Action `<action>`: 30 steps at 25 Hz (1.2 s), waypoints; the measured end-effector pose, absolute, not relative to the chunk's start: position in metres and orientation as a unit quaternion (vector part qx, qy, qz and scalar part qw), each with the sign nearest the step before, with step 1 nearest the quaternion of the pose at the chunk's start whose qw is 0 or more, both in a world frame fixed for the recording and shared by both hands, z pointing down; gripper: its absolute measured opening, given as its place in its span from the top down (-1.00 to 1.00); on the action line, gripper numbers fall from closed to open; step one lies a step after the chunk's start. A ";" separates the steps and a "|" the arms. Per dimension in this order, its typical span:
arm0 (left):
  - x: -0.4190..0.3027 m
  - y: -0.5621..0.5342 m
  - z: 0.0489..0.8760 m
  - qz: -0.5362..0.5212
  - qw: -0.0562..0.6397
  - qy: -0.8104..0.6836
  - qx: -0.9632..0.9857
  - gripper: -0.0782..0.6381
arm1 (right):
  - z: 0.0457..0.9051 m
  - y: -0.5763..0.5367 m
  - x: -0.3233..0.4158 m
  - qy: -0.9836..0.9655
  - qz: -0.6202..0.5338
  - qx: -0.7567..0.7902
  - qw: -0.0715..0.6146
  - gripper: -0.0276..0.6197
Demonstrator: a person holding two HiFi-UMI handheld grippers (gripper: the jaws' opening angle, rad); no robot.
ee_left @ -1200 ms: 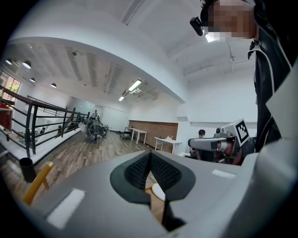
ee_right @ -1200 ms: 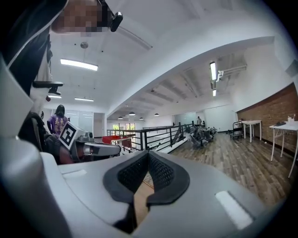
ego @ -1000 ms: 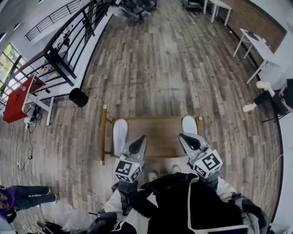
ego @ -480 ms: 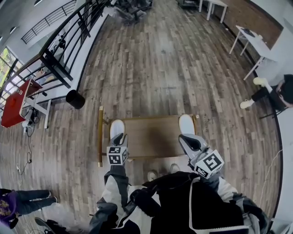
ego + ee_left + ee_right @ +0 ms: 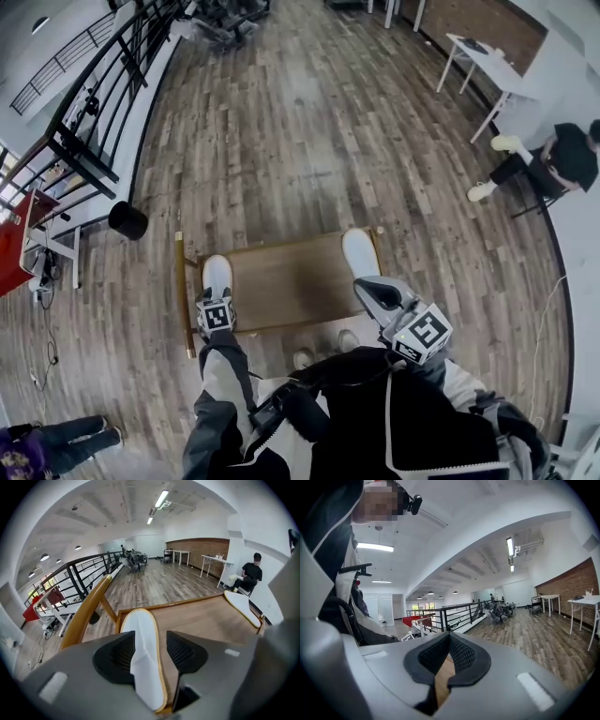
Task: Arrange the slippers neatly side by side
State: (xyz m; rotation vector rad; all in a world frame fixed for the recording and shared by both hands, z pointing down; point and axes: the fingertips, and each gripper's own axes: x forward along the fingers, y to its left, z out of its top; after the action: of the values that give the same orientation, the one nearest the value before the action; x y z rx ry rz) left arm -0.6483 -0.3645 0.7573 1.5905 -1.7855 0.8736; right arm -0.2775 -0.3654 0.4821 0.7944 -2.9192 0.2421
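Head view puts a low wooden table (image 5: 281, 281) at the middle of the frame, with one white slipper (image 5: 217, 275) at its left end and the other slipper (image 5: 360, 251) at its right end, well apart, bare tabletop between them. I judge the task to be at its first step: taking hold of the left-hand slipper.

From the left gripper view, the left gripper (image 5: 151, 637) has its jaws spread, with that slipper (image 5: 146, 667) standing between them, its raised back part close against the left pad; no pinch is made yet. The right gripper (image 5: 449, 637) has its jaws pressed together at the tips with nothing in them, and it hangs over the right part of the table, near the far slipper.

Next, as I judge it, the left jaws need to press together on the slipper, then carry or slide it toward the right of the frame until it lies just beside its mate, toes pointing the same way.

As for edges, the left slipper lies close along the table's left rim, with a wooden rail (image 5: 89, 609) just beyond it, so any pull should go inward. The tabletop between the slippers gives open room, and the floor (image 5: 309, 122) around the table looks free
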 end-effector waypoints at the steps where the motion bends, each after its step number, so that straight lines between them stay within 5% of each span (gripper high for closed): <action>1: -0.652 -0.363 0.763 0.328 0.305 -0.671 0.591 0.17 | 0.482 -0.366 -0.275 -0.959 0.080 0.265 0.055 0.90; 6: -0.662 -0.368 0.781 0.276 0.366 -0.680 0.572 0.17 | 0.486 -0.370 -0.259 -0.951 0.095 0.287 0.061 0.90; 15: -0.663 -0.375 0.808 0.332 0.372 -0.649 0.575 0.17 | 0.491 -0.372 -0.249 -0.942 0.101 0.312 0.072 0.90; 17: -0.663 -0.374 0.811 0.340 0.371 -0.646 0.574 0.25 | 0.492 -0.372 -0.247 -0.940 0.103 0.317 0.074 0.90; 19: -0.664 -0.374 0.812 0.343 0.368 -0.644 0.577 0.68 | 0.493 -0.372 -0.245 -0.939 0.104 0.319 0.075 0.90; 30: -0.642 -0.381 0.781 0.276 0.342 -0.667 0.602 0.70 | 0.493 -0.369 -0.249 -0.945 0.108 0.302 0.069 0.90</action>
State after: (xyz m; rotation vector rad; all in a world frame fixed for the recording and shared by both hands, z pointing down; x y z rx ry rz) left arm -0.6417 -0.3814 0.7811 1.5647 -1.7335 0.7178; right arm -0.2493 -0.3692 0.4932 0.9099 -2.8442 0.3238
